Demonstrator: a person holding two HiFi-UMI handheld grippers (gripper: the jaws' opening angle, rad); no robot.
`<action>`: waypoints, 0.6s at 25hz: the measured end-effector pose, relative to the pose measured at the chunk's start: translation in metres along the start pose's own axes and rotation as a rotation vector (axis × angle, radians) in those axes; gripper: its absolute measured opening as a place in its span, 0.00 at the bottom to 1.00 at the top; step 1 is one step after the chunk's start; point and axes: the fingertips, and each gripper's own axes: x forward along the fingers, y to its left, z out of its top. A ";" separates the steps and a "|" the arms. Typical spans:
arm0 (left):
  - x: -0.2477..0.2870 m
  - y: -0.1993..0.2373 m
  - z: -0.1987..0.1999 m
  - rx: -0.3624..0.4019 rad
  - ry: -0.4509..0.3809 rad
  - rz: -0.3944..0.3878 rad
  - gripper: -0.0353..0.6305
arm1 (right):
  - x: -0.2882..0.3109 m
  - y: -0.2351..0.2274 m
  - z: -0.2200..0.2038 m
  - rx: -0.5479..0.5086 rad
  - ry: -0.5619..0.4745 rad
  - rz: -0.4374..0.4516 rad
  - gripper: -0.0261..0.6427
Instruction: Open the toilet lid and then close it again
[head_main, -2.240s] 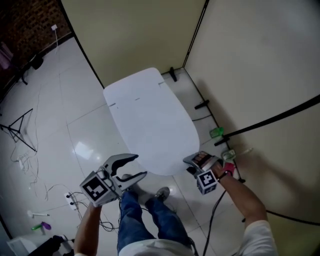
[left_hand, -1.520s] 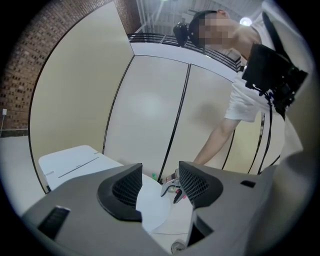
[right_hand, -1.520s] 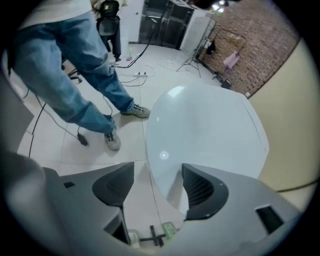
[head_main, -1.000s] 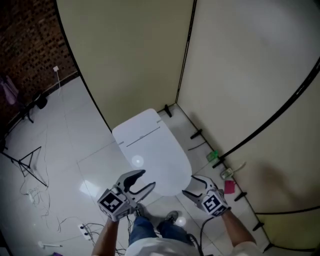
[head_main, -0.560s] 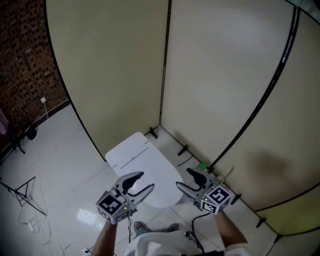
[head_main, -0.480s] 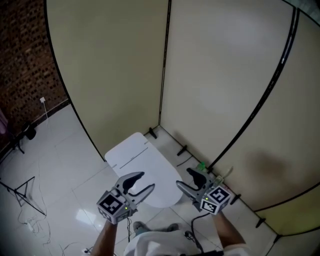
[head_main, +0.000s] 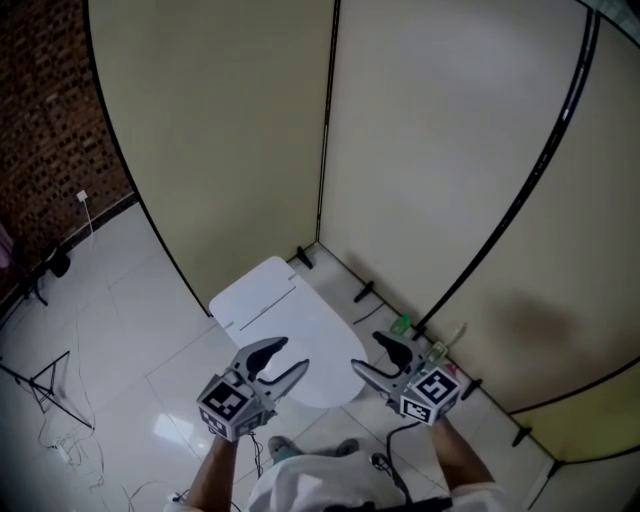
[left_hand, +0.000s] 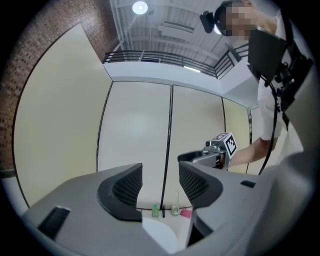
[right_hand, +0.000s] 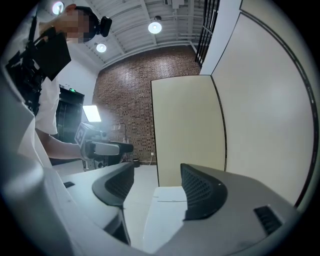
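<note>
The jaws of the left gripper (head_main: 286, 357) stood apart, released, with nothing between them. The right gripper (head_main: 368, 352) was slack too, its jaws spread wider and empty. Both were held nearly level near the front end of the toilet lid (head_main: 278, 312), one on each side, and neither touched it. The white lid lay shut and flat in the corner where two beige partition panels (head_main: 240, 130) met. A small green bottle (head_main: 401, 324) stood on the tiled floor (head_main: 110, 300) by the right panel.
</note>
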 end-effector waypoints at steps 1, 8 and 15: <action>-0.001 -0.001 0.001 -0.012 -0.013 -0.002 0.39 | 0.000 0.001 -0.001 0.002 0.002 0.001 0.49; 0.004 -0.004 0.003 -0.035 -0.022 0.027 0.39 | -0.010 -0.006 -0.008 0.023 0.009 -0.006 0.49; 0.006 -0.009 -0.004 -0.019 -0.028 0.072 0.39 | -0.025 -0.029 -0.028 0.041 0.060 -0.029 0.49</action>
